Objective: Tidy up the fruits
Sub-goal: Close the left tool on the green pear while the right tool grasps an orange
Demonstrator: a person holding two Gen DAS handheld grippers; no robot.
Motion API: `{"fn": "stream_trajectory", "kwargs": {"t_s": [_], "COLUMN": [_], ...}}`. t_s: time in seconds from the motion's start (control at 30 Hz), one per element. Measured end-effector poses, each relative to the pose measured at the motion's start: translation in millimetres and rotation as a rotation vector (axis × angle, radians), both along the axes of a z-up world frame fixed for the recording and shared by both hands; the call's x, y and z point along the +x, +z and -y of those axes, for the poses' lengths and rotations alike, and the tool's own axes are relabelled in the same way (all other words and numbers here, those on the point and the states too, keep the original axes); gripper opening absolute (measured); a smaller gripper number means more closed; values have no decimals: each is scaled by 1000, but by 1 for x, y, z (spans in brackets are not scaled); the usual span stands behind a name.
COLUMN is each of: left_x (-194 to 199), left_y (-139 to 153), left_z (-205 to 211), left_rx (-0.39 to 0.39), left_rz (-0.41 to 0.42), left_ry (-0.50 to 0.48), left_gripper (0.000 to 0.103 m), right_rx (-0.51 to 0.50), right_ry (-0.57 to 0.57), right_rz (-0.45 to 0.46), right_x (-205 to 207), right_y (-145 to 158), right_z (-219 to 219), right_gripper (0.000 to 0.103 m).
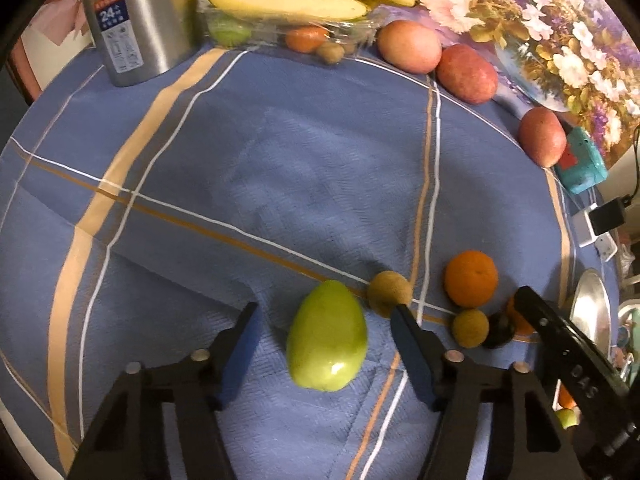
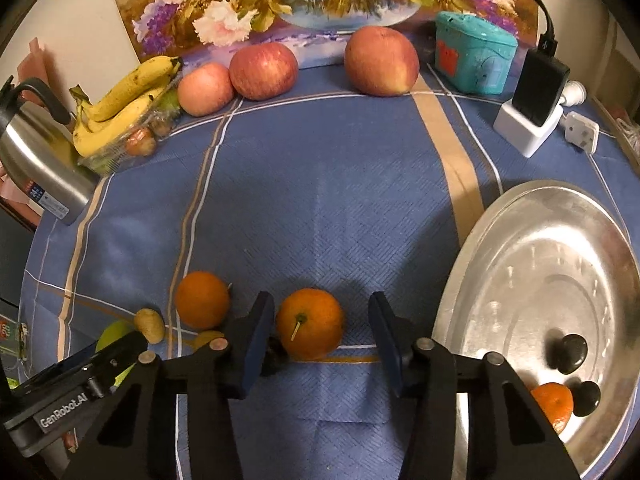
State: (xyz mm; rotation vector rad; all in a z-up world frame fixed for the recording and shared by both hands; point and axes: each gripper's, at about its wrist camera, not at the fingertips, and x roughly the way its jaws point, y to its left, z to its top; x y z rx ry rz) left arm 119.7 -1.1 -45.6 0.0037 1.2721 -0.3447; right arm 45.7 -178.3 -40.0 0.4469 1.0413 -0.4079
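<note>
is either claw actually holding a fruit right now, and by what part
Nothing is held. The left claw is open around the green fruit, and the right claw is open around an orange; both fruits sit on the tablecloth, gaps showing beside them.

"24" on steel flask (image 1: pixel 138 20) label; "GenRobot.AI" on left tongs (image 2: pixel 64 410) body.

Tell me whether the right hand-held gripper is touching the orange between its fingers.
Apart. The right wrist view shows blue cloth on both sides of the orange, between it and the open right hand-held gripper.
</note>
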Motion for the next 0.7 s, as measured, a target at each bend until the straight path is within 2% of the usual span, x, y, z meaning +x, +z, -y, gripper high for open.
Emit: {"fn": "stream_trajectory", "kwargs": {"t_s": [0.1, 0.17, 0.3, 0.7], "left_x": [-1, -1, -1, 0], "left_y": [1, 2, 3, 5], "left_z": [0, 2, 1, -6], "left_rx": [-25, -25, -28, -44], "left_rz": [-13, -15, -19, -25], "left_ry": [-7, -9, -4, 25], "left_gripper": [52, 47, 43, 41], "right_rx": [6, 12, 19, 65], "right_ry": [4, 10, 11, -16], "right_rz": [3, 8, 11, 23], "right_x": [2, 2, 2, -4], "right_y": [0, 1, 2, 3], "right_z": [-1, -2, -2, 2], "right_gripper": [45, 40, 37, 36]}}
